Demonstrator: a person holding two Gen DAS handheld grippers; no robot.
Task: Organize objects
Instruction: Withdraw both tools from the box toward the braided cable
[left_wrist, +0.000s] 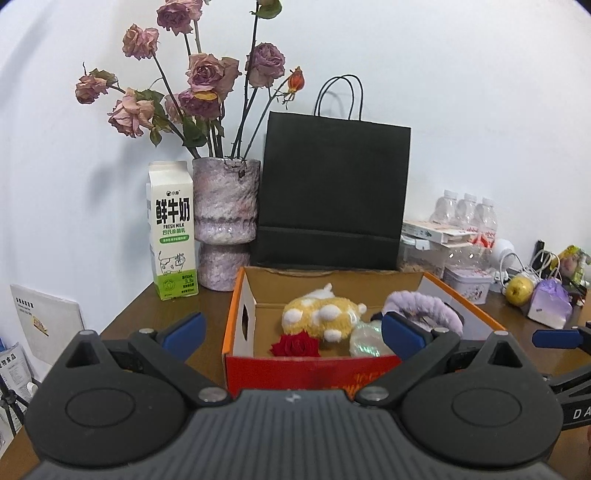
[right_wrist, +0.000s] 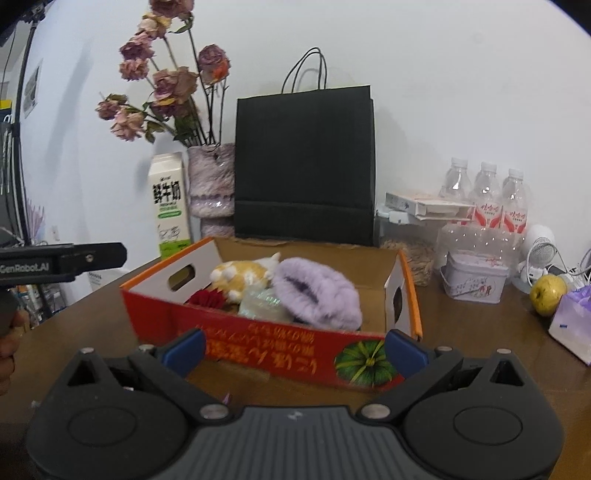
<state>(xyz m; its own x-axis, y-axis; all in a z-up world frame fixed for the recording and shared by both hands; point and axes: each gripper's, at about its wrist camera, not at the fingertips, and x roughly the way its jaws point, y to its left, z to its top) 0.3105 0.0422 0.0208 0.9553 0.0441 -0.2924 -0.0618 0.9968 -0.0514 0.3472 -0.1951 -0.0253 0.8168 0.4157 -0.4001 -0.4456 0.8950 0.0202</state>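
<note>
Left tool (left_wrist: 293, 330): fingers spread wide, holding nothing, raised just before the box's near wall.
Right tool (right_wrist: 293, 349): fingers spread wide, empty, near the box's red front.
Cardboard box (left_wrist: 236, 321): open-topped, on the brown bench (left_wrist: 207, 350); long axis runs left to right in the left wrist view, red printed side toward the cameras, hand-hole cut-outs in the short end walls.
Contents: yellow plush toy (left_wrist: 321, 314) toward the back; red rose (left_wrist: 295, 345) at the front left; iridescent pouch (left_wrist: 365, 338) beside it; purple fluffy band (right_wrist: 317, 291) on the right.
Behind the box: black paper bag (left_wrist: 332, 192), vase (left_wrist: 225, 221) of dried roses, milk carton (left_wrist: 173, 232).
Right side: water bottles (right_wrist: 487, 195), tin (right_wrist: 474, 277), yellow-green fruit (right_wrist: 548, 293).
</note>
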